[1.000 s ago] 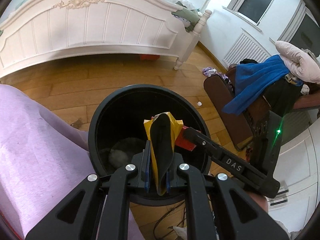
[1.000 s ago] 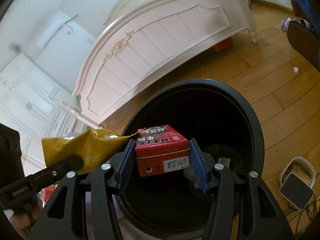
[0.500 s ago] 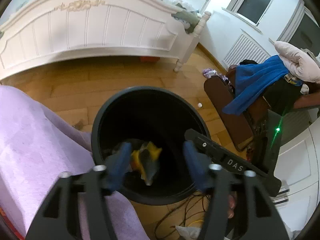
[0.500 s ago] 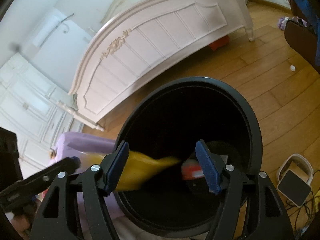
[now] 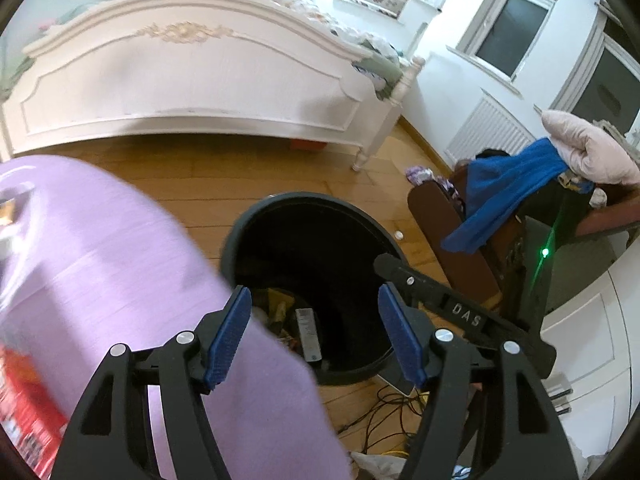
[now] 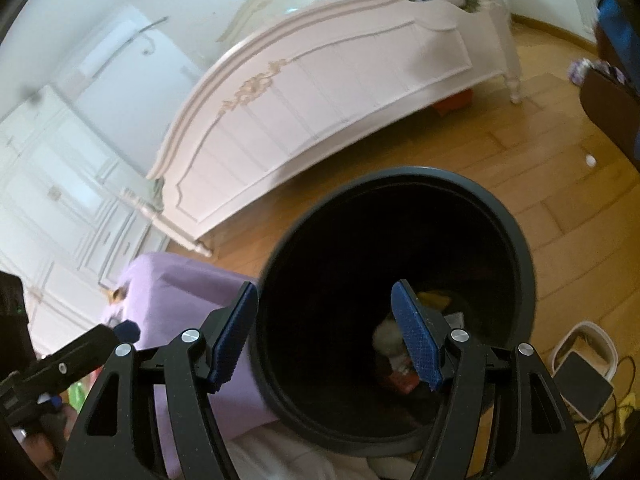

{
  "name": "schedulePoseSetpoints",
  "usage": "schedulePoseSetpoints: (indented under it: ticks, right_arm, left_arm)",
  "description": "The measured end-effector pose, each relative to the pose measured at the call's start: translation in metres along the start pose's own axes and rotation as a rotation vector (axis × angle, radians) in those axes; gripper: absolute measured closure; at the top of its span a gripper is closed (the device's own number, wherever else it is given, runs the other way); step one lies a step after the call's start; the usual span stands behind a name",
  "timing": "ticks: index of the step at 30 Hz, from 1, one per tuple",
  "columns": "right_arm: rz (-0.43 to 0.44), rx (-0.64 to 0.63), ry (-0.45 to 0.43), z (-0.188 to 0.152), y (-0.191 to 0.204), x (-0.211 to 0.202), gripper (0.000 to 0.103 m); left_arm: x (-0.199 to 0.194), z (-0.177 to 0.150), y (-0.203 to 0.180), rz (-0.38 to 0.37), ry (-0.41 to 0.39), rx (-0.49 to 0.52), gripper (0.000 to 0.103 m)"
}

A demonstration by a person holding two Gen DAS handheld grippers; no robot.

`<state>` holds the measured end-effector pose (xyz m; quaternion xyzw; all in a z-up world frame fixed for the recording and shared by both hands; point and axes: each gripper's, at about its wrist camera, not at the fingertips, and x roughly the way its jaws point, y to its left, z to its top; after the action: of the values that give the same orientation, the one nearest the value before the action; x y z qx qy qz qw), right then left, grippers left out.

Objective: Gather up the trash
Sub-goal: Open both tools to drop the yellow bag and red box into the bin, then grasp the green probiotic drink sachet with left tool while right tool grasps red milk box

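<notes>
Both hand-held grippers hang wide apart and empty: the left hand-held gripper (image 5: 316,334) and the right hand-held gripper (image 6: 326,334) frame the black trash bin (image 6: 516,240) just ahead. Between their blue pads, yellow wrapper (image 6: 434,300) and red box (image 6: 402,380) lie at the bin's bottom. Purple cloth (image 5: 120,264) lies left.

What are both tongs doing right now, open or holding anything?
Left tongs: open, holding nothing, above the black bin.
Right tongs: open, holding nothing, above the same bin.
</notes>
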<state>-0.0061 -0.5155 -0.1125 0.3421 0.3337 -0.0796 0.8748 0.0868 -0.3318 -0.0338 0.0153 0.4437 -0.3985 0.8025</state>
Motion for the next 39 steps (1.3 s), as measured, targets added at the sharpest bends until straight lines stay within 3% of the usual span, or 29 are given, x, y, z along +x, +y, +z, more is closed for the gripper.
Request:
schedulePoseSetpoints:
  ticks: [4,6,9,15,20,23,29,39]
  right_arm:
    - [0.032,-0.068,0.004,-0.002,0.032,-0.003,0.033]
    - [0.05,-0.1,0.002,-0.005,0.051,-0.003,0.025]
    - [0.073,-0.161,0.009,-0.008,0.081,-0.004,0.025]
    - [0.134,-0.314,0.06,-0.025,0.147,0.002,0.025]
    - [0.189,-0.424,0.126,-0.044,0.195,0.014,0.025]
    - [0.216,-0.495,0.177,-0.059,0.223,0.024,0.025]
    - [0.219,-0.621,0.274,-0.087,0.264,0.044,0.025]
    - [0.171,-0.732,0.358,-0.11,0.289,0.065,0.025]
  left_arm:
    - [-0.039,-0.015,0.018,0.054,-0.058,-0.029,0.035]
    - [-0.056,-0.02,0.026,0.079,-0.086,-0.043,0.035]
    - [-0.088,-0.033,0.043,0.133,-0.133,-0.071,0.035]
    - [-0.149,-0.07,0.077,0.322,-0.218,-0.104,0.029]
    - [-0.18,-0.102,0.118,0.462,-0.212,-0.164,0.029]
    - [-0.184,-0.116,0.138,0.468,-0.181,-0.206,0.029]
    - [-0.188,-0.13,0.134,0.487,-0.193,-0.14,0.029]
    - [-0.194,-0.147,0.135,0.562,-0.184,-0.093,0.029]
